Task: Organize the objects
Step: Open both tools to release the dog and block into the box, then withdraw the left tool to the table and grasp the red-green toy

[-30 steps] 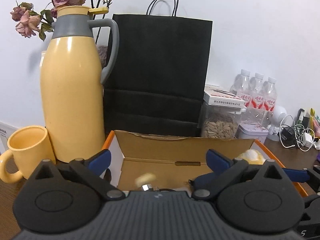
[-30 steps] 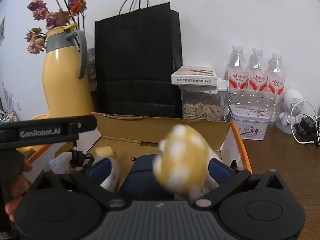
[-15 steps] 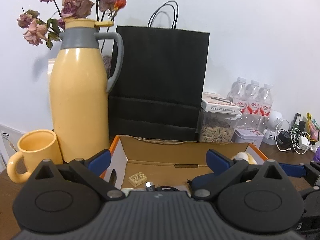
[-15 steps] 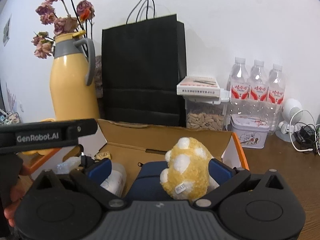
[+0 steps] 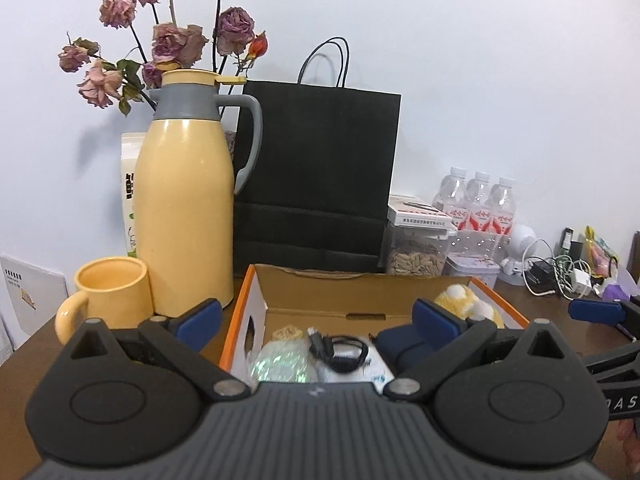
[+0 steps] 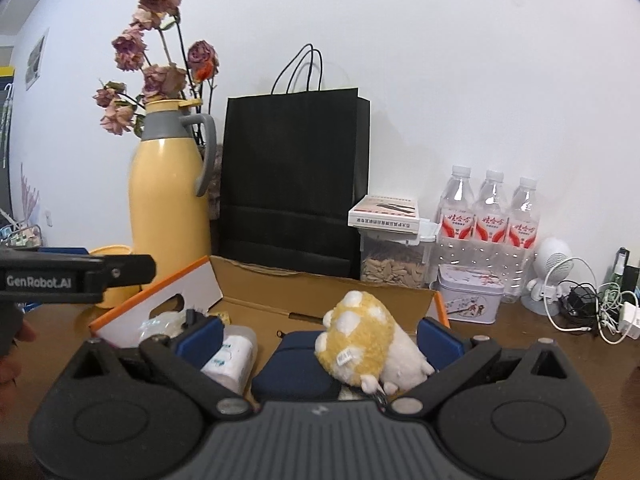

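An open cardboard box (image 5: 360, 310) (image 6: 320, 292) with orange edges stands on the brown table. Inside lie a yellow-and-white plush toy (image 6: 360, 336) (image 5: 466, 304) resting on a dark blue case (image 6: 292, 368) (image 5: 394, 346), a black cable (image 5: 340, 352), a shiny packet (image 5: 280, 364) and a white tissue pack (image 6: 232, 354). My right gripper (image 6: 320, 338) hovers open at the box's near side, holding nothing, the plush lying free between its blue fingers. My left gripper (image 5: 318, 320) is open and empty above the box's left half.
A yellow thermos (image 5: 184, 216) with dried roses and a yellow mug (image 5: 108, 294) stand left of the box. A black paper bag (image 5: 316, 176) is behind it. Seed jar (image 6: 394, 268), tin (image 6: 468, 298), water bottles (image 6: 492, 216) and tangled chargers (image 6: 600, 312) crowd the right.
The plush, blurred in motion a second ago, has come to rest on the blue case. Both grippers have drawn back and risen, so the box looks smaller and lower.
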`<state>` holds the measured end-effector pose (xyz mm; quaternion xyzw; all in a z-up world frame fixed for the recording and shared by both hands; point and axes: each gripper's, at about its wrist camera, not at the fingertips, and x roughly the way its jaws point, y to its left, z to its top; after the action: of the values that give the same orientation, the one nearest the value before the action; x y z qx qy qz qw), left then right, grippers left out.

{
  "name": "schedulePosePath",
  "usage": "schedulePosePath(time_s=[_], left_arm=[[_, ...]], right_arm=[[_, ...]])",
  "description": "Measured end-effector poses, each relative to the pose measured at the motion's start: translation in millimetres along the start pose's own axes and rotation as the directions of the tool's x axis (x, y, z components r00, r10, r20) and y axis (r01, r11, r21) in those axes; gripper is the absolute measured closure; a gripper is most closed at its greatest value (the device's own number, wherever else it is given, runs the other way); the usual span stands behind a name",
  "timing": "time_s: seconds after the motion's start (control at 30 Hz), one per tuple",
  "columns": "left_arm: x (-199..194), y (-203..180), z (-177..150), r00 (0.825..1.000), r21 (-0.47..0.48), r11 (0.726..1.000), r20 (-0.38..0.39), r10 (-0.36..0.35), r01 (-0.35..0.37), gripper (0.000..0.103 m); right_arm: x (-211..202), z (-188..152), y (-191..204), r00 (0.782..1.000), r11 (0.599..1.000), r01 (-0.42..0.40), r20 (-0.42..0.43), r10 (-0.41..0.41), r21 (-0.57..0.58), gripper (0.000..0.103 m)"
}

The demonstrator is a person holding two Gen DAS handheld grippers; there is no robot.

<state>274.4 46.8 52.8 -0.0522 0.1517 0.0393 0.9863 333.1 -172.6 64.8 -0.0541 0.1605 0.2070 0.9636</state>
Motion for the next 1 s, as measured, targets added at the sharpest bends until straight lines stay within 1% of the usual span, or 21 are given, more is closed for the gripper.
schedulePosePath(time_s=[0.17, 0.33, 0.5, 0.6, 0.67, 0.77, 1.0], left_arm=[[-15, 10, -18, 0.999, 0.030, 0.999, -0.044, 0.011, -0.010, 0.000], [-28, 23, -34, 0.995, 0.014, 1.000, -0.095, 0.016, -0.015, 0.000], [-39, 32, -52, 0.990, 0.000, 1.000, -0.139, 0.015, -0.015, 0.000], [-41, 31, -61, 0.986, 0.008, 1.000, -0.165, 0.009, -0.007, 0.000], [-41, 28, -65, 0.984, 0.025, 1.000, -0.179, 0.007, -0.003, 0.000], [-38, 24, -69, 0.982, 0.047, 0.999, -0.191, 0.010, -0.002, 0.000], [-23, 21, -76, 0.975, 0.064, 0.997, -0.215, 0.055, -0.042, 0.000]], right_arm=[[-19, -16, 10, 1.000, 0.999, -0.004, -0.025, 0.003, -0.035, 0.000], [-35, -34, 20, 0.999, 0.999, -0.013, -0.053, 0.010, -0.047, 0.000], [-46, -62, 30, 0.993, 0.999, -0.016, -0.115, 0.010, -0.049, 0.000], [-49, -77, 36, 0.986, 0.997, -0.002, -0.166, -0.010, -0.071, 0.000], [-50, -80, 36, 0.984, 0.998, 0.007, -0.177, -0.019, -0.067, 0.000], [-53, -82, 33, 0.985, 0.999, 0.017, -0.172, -0.026, -0.051, 0.000], [-51, -82, 29, 0.983, 0.999, 0.022, -0.181, -0.028, -0.033, 0.000]])
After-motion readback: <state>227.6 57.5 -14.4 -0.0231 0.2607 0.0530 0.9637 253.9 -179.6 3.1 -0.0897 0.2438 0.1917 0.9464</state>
